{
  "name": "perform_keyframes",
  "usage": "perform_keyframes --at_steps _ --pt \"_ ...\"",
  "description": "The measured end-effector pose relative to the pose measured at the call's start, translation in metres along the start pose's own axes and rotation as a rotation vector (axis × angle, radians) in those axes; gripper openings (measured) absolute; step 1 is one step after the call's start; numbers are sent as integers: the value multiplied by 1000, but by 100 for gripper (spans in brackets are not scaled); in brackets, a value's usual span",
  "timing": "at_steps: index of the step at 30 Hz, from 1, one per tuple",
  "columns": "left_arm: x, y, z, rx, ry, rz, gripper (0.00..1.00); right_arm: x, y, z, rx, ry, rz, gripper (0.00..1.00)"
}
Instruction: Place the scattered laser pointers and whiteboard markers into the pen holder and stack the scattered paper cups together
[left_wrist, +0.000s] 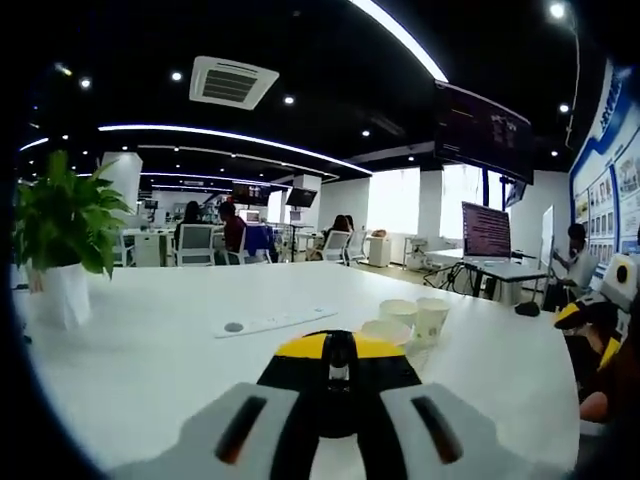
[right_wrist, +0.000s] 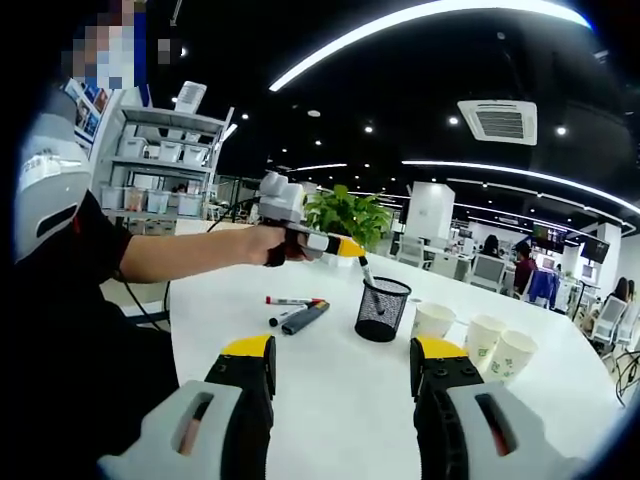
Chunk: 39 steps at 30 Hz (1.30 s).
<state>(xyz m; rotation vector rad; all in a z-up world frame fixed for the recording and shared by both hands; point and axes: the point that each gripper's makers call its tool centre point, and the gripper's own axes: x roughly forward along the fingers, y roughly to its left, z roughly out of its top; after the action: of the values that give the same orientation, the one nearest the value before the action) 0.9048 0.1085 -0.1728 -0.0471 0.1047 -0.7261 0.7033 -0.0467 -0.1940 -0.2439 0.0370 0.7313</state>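
Observation:
In the right gripper view a hand holds my left gripper (right_wrist: 352, 248) above the black mesh pen holder (right_wrist: 382, 310). It is shut on a thin dark marker (right_wrist: 366, 272) that hangs down with its lower end at the holder's mouth. In the left gripper view the yellow tips of the left gripper (left_wrist: 338, 350) are pressed together. My right gripper (right_wrist: 345, 362) stands open near the table edge, nothing between its jaws. A red-capped marker (right_wrist: 292, 300) and a dark pointer (right_wrist: 306, 318) lie left of the holder. Three paper cups (right_wrist: 483, 336) stand to its right, also seen as cups (left_wrist: 430, 318).
The white table (right_wrist: 330, 410) runs on past the cups. A potted plant (right_wrist: 345, 215) stands behind the holder, the same plant (left_wrist: 62, 225) at the left. A white power strip (left_wrist: 275, 322) lies mid-table. The person's arm (right_wrist: 180, 255) reaches in from the left.

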Motion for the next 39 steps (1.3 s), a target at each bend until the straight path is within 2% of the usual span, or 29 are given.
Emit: perform_keyframes --at_steps 11,19,28,39 --pt "6 2 -12 6 17 12 10 0 -1 -1 6 -1 0 56" --pt "11 0 -14 52 22 14 10 1 1 -1 6 1 5 56" --pt "15 0 -22 49 38 11 10 0 0 -1 6 -1 2 56" --pt "19 -2 -28 85 60 8 10 0 0 -3 3 1 2 56"
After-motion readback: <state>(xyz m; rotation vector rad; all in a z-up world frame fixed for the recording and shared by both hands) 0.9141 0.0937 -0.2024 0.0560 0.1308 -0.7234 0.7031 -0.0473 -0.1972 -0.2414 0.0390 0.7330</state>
